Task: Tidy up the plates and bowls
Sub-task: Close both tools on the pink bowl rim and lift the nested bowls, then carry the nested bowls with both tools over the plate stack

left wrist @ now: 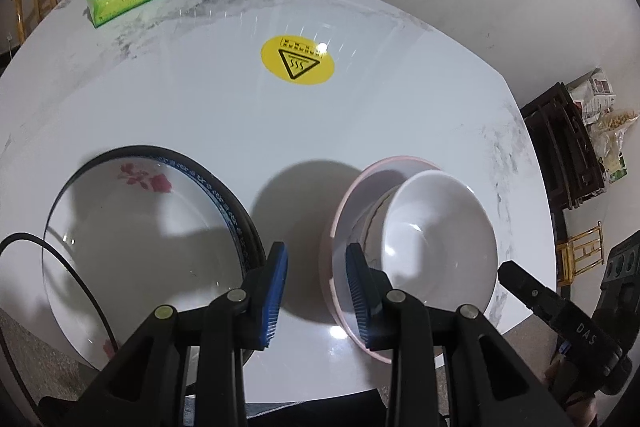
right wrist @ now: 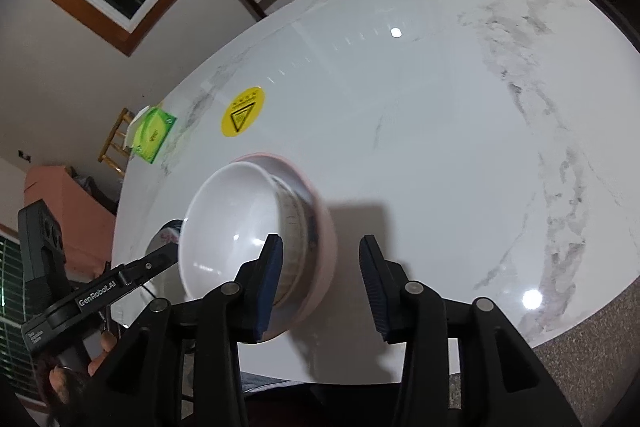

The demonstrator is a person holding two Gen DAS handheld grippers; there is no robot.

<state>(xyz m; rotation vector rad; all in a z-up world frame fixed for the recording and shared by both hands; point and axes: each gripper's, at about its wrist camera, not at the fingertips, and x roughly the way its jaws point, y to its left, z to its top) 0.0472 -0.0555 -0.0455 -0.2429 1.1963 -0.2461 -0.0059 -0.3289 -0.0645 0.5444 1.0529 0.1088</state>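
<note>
Left hand-held gripper angled down between dishes, empty

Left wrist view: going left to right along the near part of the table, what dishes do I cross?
Flowered plate with the blue rim → bare marble table → pink bowl → white bowl nested tilted in it → tip of the right gripper at the far right.
</note>
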